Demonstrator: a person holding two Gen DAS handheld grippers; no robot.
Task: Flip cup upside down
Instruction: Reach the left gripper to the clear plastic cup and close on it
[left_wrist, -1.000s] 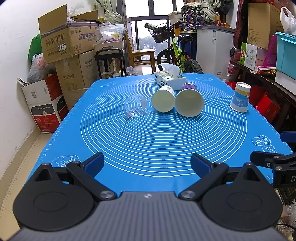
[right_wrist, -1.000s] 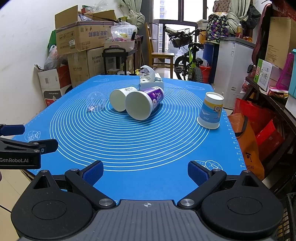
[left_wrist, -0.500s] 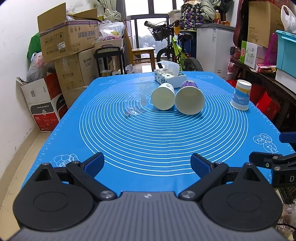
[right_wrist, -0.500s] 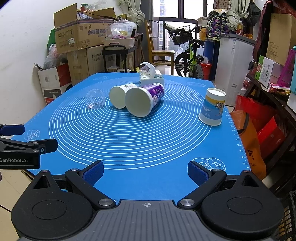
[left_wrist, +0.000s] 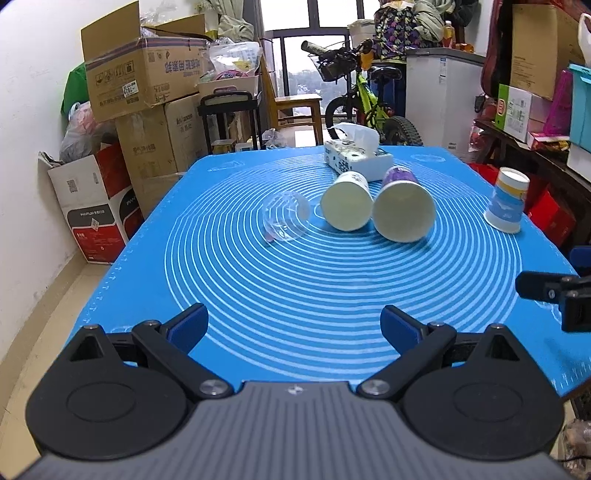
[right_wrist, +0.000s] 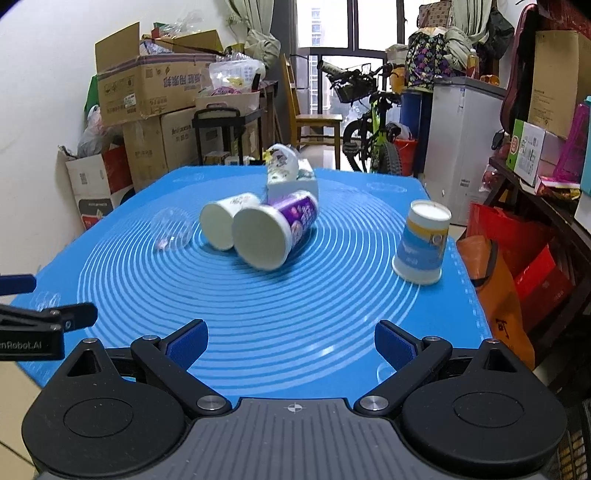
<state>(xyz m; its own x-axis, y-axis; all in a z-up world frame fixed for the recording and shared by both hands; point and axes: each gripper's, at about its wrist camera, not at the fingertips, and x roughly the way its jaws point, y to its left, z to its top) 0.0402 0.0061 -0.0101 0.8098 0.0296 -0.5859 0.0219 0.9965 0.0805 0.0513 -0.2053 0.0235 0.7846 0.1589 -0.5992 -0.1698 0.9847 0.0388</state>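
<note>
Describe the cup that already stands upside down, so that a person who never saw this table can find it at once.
Start from the blue silicone mat with white rings that covers the table, and go to its right edge. There the blue, white and yellow paper cup stands alone, mouth down. Unlike it, the purple paper cup and the white paper cup lie on their sides, together near the middle.

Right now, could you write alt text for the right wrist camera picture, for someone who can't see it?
An open right gripper hovers over a blue mat. Ahead, a purple paper cup, a white paper cup and a clear plastic cup lie on their sides; a blue-and-yellow cup already stands upside down at right.
</note>
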